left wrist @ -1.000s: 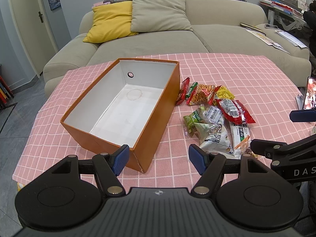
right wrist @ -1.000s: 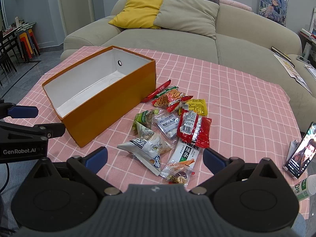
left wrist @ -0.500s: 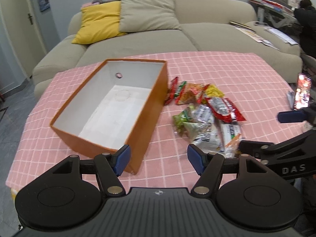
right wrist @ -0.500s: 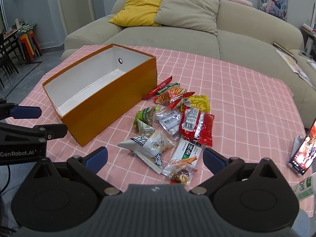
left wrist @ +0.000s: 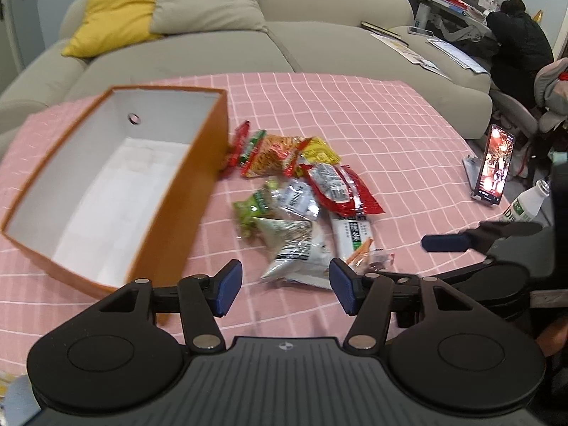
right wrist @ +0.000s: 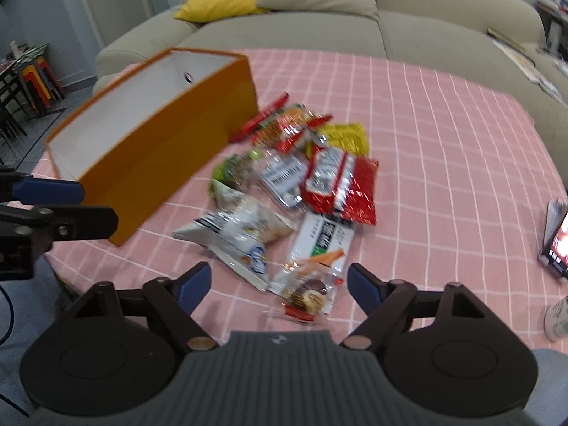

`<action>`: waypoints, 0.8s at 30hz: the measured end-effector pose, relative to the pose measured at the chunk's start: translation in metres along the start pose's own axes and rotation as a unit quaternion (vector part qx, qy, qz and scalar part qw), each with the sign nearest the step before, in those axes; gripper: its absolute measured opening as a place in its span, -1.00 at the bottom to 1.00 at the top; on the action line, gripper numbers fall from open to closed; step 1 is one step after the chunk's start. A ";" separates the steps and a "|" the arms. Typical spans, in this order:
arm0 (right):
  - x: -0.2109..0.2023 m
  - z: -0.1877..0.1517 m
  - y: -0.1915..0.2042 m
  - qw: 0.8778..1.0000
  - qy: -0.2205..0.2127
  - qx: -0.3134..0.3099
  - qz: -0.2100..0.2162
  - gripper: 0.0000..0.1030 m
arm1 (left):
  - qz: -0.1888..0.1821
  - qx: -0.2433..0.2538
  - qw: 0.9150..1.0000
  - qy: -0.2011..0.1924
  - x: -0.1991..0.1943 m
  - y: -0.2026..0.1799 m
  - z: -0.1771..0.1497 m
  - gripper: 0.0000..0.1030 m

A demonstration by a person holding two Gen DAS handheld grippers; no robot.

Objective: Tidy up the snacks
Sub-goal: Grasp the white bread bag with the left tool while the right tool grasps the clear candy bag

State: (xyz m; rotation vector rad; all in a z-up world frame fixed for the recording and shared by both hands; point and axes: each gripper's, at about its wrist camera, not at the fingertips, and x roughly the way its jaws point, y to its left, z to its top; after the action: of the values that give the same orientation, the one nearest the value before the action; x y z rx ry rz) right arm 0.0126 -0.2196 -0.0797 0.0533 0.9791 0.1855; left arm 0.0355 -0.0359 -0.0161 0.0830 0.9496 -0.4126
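Observation:
An open orange box with a white inside stands empty on the pink checked tablecloth; it also shows in the right wrist view. To its right lies a pile of snack packets: a red packet, a white packet and a green-and-white packet. My left gripper is open and empty above the table's near edge, in front of the white packet. My right gripper is open and empty, just above a small clear packet.
A phone stands upright at the table's right edge with a plastic bottle beside it. A beige sofa with a yellow cushion stands behind the table. A person sits at a desk at the far right.
Both grippers have moved forward and lower toward the snack pile. The left one has swung right, so the box sits further left in its view. Both stay open.

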 end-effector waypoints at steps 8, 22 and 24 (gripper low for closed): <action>0.035 0.012 -0.015 0.999 0.034 0.032 -0.004 0.57 | -0.022 -0.039 0.998 0.037 0.048 0.002 0.015 0.35; 0.069 0.006 -0.022 0.994 0.094 0.057 -0.005 0.39 | -0.012 -0.071 0.992 0.105 0.105 0.006 0.018 0.41; 0.072 0.005 -0.023 0.993 0.100 0.060 -0.004 0.30 | -0.012 -0.073 0.991 0.111 0.110 0.006 0.018 0.41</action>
State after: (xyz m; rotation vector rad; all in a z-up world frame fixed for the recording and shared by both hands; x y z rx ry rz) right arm 0.0591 -0.2292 -0.1392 0.1429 1.1894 0.1265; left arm 0.1071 -0.0685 -0.0946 -0.0167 1.1986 -0.3590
